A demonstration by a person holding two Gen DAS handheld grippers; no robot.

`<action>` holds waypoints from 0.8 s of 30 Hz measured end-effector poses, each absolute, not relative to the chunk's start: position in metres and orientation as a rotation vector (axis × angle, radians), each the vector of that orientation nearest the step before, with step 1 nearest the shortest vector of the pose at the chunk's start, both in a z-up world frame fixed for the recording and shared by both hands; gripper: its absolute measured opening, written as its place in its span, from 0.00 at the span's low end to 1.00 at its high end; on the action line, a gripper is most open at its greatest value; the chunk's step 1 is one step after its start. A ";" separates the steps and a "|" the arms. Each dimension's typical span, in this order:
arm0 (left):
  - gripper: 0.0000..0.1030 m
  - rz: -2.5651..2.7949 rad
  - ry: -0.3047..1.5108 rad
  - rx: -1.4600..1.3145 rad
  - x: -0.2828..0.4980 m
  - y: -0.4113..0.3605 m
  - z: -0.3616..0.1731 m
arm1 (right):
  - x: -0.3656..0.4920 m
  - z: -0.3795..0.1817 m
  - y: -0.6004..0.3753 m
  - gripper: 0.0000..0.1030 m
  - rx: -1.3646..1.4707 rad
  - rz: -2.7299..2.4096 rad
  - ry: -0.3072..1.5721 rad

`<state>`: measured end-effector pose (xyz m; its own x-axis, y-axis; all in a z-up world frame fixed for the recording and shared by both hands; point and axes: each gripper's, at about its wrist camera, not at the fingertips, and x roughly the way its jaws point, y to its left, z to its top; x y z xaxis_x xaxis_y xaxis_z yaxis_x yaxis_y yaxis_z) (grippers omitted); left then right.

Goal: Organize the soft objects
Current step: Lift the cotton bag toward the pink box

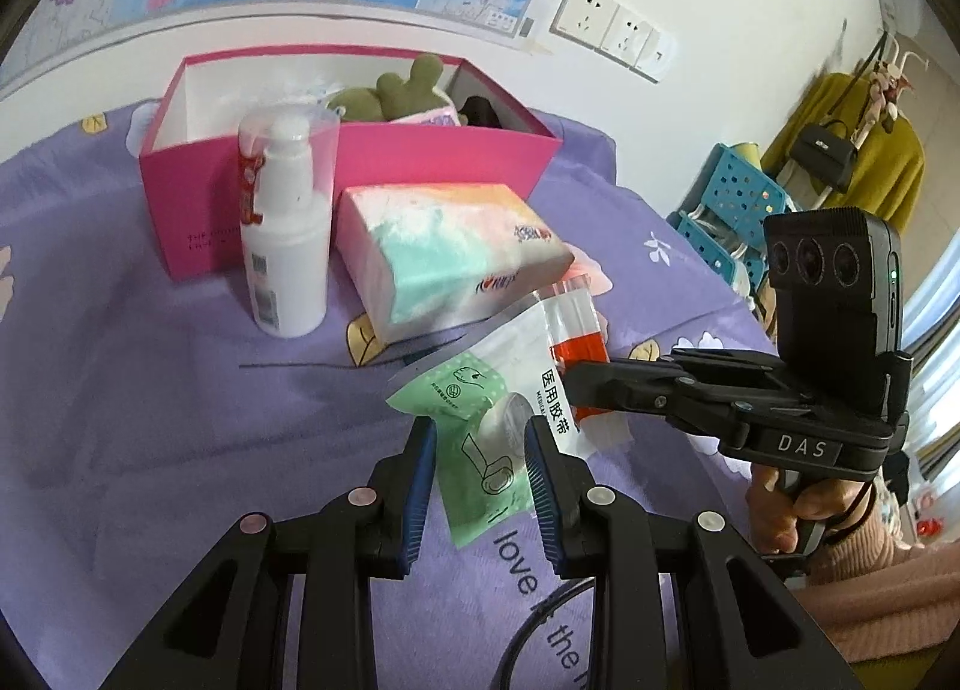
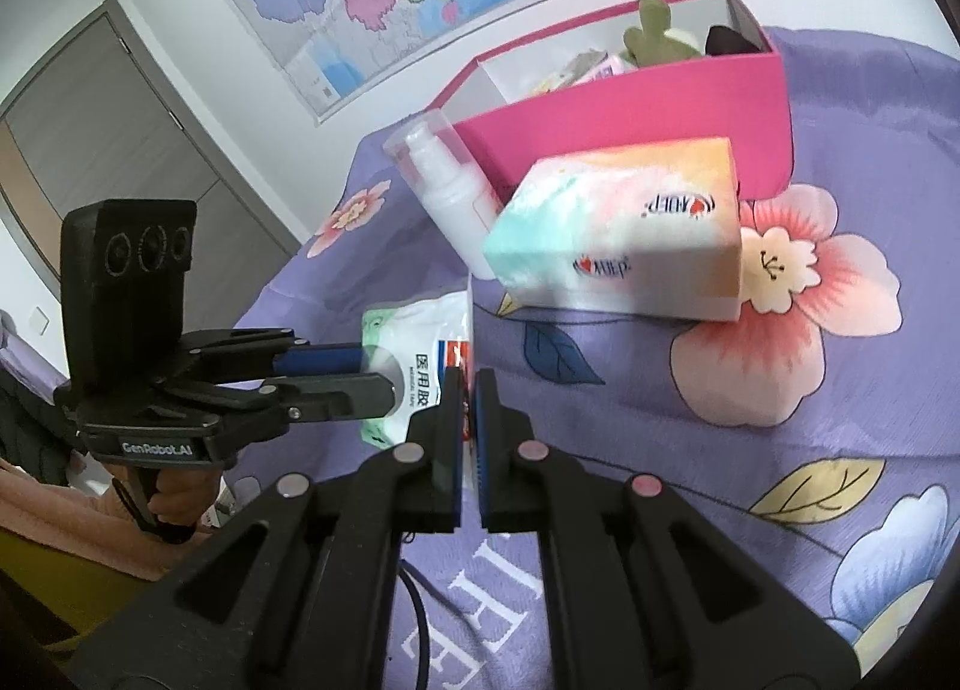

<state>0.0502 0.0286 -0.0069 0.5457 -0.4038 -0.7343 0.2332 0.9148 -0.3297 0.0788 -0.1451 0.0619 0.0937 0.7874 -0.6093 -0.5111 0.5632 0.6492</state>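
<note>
A: Step: you have the flat green-and-white plastic tape packet pinched by both tools. L gripper clamps its green end, R gripper its red-striped edge; packet looks clear of the purple floral bedsheet.

B: Next, I'd judge: carry it over the pastel tissue pack into the pink cardboard box, w/o tearing.

The left gripper covers the lower part of the medical tape packet, and the right gripper hides its red edge. Inside the pink box, the green plush toy and a dark item show only above the wall. The spray bottle stands partly behind the tissue pack.
</note>
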 end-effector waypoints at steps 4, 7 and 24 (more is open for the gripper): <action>0.29 -0.379 0.910 -0.193 0.052 0.027 -0.002 | 0.082 0.065 -0.146 0.06 0.307 0.983 1.099; 0.29 -0.379 0.901 -0.186 0.053 0.027 0.001 | 0.084 0.068 -0.147 0.06 0.308 0.983 1.090; 0.29 -0.376 0.868 -0.174 0.066 0.027 0.016 | 0.101 0.080 -0.147 0.06 0.307 0.990 1.048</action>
